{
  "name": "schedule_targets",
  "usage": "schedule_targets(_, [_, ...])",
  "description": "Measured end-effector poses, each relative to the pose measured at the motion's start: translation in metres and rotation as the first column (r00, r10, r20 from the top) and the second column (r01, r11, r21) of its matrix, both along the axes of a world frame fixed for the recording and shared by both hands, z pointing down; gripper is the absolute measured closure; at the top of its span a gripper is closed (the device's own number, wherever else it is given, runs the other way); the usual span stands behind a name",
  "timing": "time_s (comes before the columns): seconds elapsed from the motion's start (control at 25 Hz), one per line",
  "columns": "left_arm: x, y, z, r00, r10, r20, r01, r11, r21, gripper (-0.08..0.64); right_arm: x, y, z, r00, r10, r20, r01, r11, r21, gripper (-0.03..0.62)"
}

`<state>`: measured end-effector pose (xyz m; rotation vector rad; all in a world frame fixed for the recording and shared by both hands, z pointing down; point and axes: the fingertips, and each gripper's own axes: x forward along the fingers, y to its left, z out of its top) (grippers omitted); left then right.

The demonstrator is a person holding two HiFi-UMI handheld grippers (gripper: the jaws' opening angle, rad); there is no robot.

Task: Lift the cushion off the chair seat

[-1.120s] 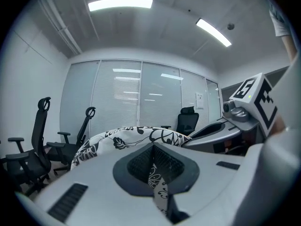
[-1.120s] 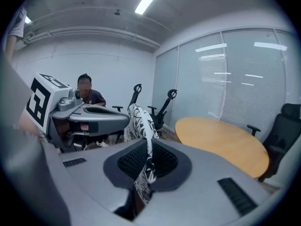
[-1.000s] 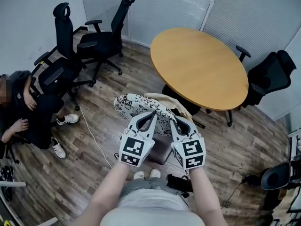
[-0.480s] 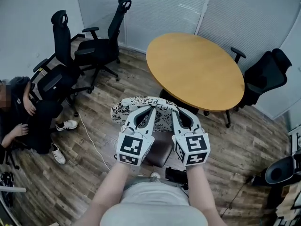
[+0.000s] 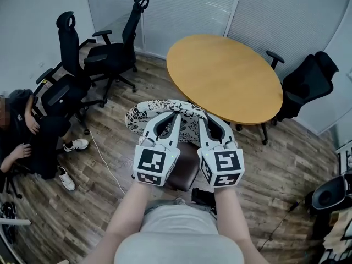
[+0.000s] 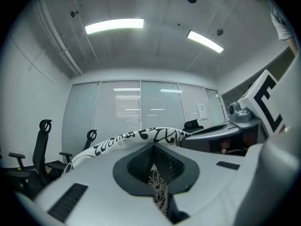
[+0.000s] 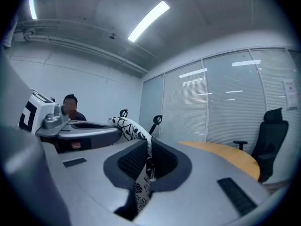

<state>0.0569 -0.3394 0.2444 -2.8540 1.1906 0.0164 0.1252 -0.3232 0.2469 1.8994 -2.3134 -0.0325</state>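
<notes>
**Both grippers clenched on the cushion's near edge, cushion held above the seat**

I have the left gripper (image 5: 177, 116) and the right gripper (image 5: 199, 119) side by side, each clamped on the near edge of the black-and-white patterned fabric cushion (image 5: 144, 113). In both gripper views a fold of the printed cloth is pinched tight between the pads. I judge the two grips are spread along one edge so the soft cushion neither folds nor swings to one side. It spreads away from the jaws on the far side, above the dark brown padded chair seat (image 5: 184, 172), which shows bare just below the grippers. I can't tell whether the cushion's far edge has cleared the seat. The round wooden table (image 5: 225, 76) stands just beyond, so I'd keep the lift close to me.
</notes>
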Motion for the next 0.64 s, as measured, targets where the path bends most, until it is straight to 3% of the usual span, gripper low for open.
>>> schedule_targets(0.64, [0.012,0.007,-0.018,1.0,-0.001,-0.015,0.002,0.999,0.046,0.563,0.007,0.016,-0.019,1.0,0.031,-0.001,-0.031,0.99,0.136,0.557])
